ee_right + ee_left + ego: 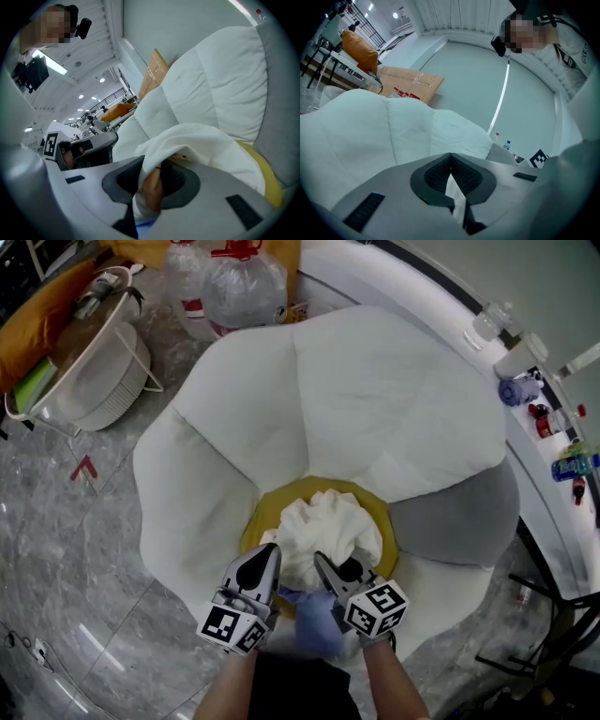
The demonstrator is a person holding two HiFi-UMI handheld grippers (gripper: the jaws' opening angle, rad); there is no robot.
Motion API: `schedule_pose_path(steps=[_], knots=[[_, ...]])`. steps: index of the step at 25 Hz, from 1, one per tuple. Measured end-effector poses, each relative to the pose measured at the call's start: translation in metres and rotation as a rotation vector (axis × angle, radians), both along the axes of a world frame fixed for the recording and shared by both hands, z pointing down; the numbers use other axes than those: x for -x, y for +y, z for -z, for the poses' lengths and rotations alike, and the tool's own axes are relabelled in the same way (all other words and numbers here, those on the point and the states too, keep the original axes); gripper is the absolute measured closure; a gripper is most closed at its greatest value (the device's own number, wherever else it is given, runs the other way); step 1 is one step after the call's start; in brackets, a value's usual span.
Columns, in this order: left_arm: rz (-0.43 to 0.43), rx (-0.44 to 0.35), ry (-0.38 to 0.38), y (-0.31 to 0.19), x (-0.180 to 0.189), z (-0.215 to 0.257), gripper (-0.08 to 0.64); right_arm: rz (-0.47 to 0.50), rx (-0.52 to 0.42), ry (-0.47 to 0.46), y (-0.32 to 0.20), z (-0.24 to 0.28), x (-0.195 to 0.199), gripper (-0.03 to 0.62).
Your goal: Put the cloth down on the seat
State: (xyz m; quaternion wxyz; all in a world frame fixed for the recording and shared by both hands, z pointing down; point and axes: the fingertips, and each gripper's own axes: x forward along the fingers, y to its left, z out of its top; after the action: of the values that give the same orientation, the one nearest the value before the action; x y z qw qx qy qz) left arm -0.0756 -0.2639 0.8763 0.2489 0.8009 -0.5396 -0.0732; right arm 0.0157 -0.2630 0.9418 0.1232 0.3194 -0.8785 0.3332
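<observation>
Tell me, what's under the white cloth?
The yellow seat peeks out around the cloth. The seat's middle is covered, so anything lying there cannot be seen.

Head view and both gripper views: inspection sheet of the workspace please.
Surface: yellow seat at the centre of a petal-shaped white chair with one grey petal.
Job's things: white cloth bunched over the seat, not yet let go.
Clutter: nothing seen on the chair besides the cloth; a blue patch under the grippers, cannot tell what.
Grippers: left gripper pinches a thin fold of the cloth; right gripper is closed on a thicker fold that drapes over its jaws.
Cables: nothing clearly seen.
Surroundings: grey marble floor; water jugs behind the chair; white basket to the left; bottles on the ledge to the right.
</observation>
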Motion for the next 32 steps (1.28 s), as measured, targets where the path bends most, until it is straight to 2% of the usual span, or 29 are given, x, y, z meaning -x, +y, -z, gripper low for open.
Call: schedule_pose_path(steps=[9,14,21,26,32], knots=[[-0.035,0.010,-0.030,-0.002,-0.004,-0.014,0.546,0.048,0.004,0.117,0.003,-0.033,0.003,0.493],[-0.048,0.015,-0.032,-0.002,-0.005,-0.020,0.546,0.059,-0.001,0.147,0.004,-0.045,0.003,0.492],[-0.053,0.020,-0.012,0.001,-0.009,-0.019,0.546,0.037,-0.010,0.143,0.006,-0.040,0.000,0.479],[-0.066,0.038,0.009,0.013,-0.019,-0.007,0.546,0.002,-0.012,0.163,0.010,-0.024,-0.013,0.422],[-0.064,0.058,0.009,0.026,-0.020,0.007,0.547,-0.028,0.039,0.154,0.026,-0.010,-0.030,0.419]])
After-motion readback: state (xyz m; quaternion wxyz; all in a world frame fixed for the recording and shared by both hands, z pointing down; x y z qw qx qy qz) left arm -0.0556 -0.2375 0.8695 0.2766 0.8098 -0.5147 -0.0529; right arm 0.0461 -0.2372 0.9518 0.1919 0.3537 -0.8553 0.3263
